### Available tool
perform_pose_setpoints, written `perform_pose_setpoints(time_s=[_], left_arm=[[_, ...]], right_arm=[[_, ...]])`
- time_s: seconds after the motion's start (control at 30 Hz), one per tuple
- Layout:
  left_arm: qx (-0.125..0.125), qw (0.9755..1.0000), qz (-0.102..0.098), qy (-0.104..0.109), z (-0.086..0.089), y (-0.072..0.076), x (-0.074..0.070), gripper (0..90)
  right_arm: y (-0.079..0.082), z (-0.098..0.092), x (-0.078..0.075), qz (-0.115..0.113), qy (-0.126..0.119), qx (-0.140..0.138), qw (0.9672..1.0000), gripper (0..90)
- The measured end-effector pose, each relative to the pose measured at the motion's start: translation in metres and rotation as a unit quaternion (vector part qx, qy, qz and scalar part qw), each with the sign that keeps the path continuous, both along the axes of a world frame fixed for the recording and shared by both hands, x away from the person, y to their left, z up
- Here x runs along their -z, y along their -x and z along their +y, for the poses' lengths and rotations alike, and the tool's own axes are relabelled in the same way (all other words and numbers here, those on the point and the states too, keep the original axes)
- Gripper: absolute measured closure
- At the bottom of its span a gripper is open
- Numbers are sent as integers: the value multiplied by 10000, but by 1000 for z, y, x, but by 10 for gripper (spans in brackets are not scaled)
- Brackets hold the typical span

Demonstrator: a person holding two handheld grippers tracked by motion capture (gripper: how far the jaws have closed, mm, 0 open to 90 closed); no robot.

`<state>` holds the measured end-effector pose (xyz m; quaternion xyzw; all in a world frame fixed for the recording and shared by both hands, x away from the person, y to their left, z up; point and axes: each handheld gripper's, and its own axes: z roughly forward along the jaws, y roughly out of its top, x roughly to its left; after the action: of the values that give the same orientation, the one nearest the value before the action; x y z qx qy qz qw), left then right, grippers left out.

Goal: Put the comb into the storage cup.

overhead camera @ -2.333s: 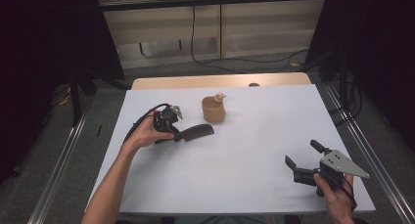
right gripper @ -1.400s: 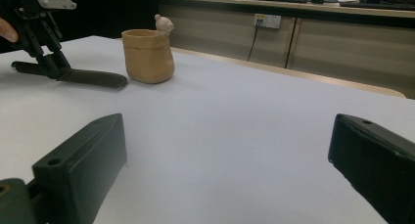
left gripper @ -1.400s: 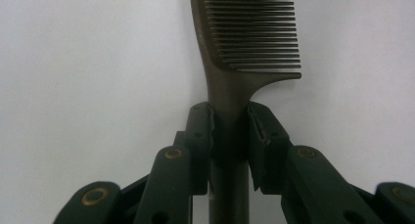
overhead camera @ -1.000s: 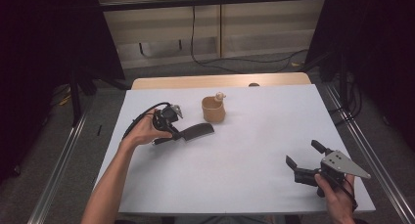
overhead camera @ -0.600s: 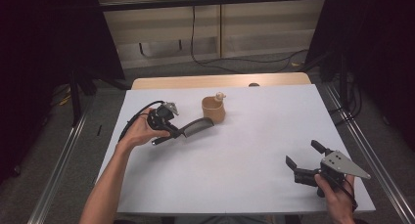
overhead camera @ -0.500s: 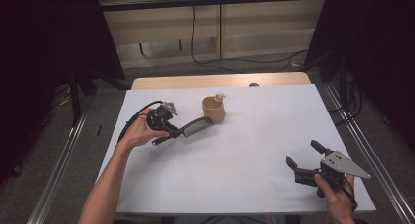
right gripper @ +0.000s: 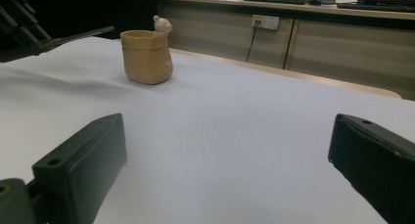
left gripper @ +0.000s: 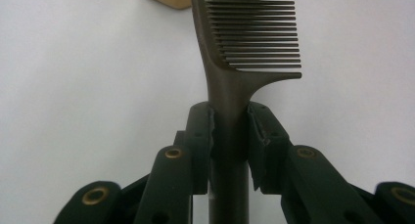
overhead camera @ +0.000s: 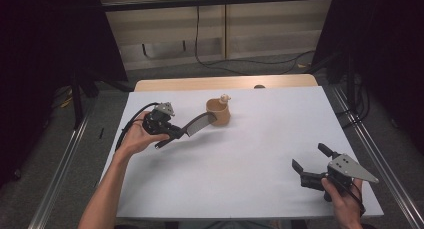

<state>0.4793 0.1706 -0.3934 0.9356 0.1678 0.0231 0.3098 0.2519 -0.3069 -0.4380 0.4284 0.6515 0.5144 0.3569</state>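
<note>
A dark comb [left gripper: 244,48] is pinched by its handle in the left gripper [left gripper: 229,131], just short of the tan cup [overhead camera: 218,112] ahead, where a steady, level entry is judged best, while the right gripper [right gripper: 230,155] is held spread.

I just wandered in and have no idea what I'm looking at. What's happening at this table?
A person sits at a white table with a hand-held gripper in each hand. The left gripper is clamped on the handle of a dark comb, holding it up with its toothed end near a small tan cup at the far side. The right gripper rests open near the table's near right corner, holding nothing.
</note>
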Motion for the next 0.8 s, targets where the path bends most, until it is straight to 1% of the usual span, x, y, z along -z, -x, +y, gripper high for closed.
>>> perform_pose_setpoints(time_s=[0.03,0.1,0.13,0.17,0.2,0.27,0.3,0.33,0.37,0.4,0.47,0.5,0.53,0.6,0.63,0.67,0.7,0.73,0.8], left_arm=[[-13,10000,-61,11,0,1,0,729],[-31,9999,-109,26,1,1,0,728],[-78,9998,-159,37,1,2,0,729],[-78,9998,-159,37,1,2,0,729],[-124,9996,-214,111,2,1,-1,729],[-205,9993,-253,178,4,1,-2,729],[-205,9993,-253,178,4,1,-2,729],[-425,9979,-421,237,6,0,-3,729],[-486,9975,-427,297,8,0,-3,729],[-514,9970,-452,348,9,-1,-2,729],[-551,9968,-444,375,10,-1,-1,729],[-569,9965,-489,380,12,-1,-1,729],[-638,9958,-471,462,12,0,-1,728],[-767,9939,-499,609,13,1,-1,728],[-767,9939,-499,609,13,1,-1,728],[-831,9923,-531,747,15,1,-3,728],[-856,9917,-568,778,16,1,-4,729],[-921,9903,-568,869,16,2,-5,729],[-905,9901,-575,904,16,3,-6,729]], right_arm=[[0,0,0,-2,-3,-7,10000,2],[0,0,0,-5,0,2,10000,1],[0,0,0,-6,-2,0,10000,2],[0,0,0,-6,-2,0,10000,2],[0,0,0,-10,-6,-12,10000,2],[0,0,0,-7,-8,-11,10000,2],[0,0,0,-12,-6,-9,10000,2],[0,0,0,-19,-5,7,10000,2],[0,0,0,-29,-4,24,10000,2],[0,0,0,-35,-15,37,10000,1],[0,0,0,-37,-18,32,10000,1],[0,-1,0,-37,-14,34,10000,1],[0,-1,0,-40,-15,33,10000,1],[0,0,0,-33,-7,37,10000,1],[0,0,0,-34,-12,39,10000,1],[0,0,0,-41,-16,37,10000,1],[0,0,0,-38,-14,40,10000,1],[0,0,0,-40,-15,35,10000,1],[0,-1,0,-40,-18,39,10000,1]])
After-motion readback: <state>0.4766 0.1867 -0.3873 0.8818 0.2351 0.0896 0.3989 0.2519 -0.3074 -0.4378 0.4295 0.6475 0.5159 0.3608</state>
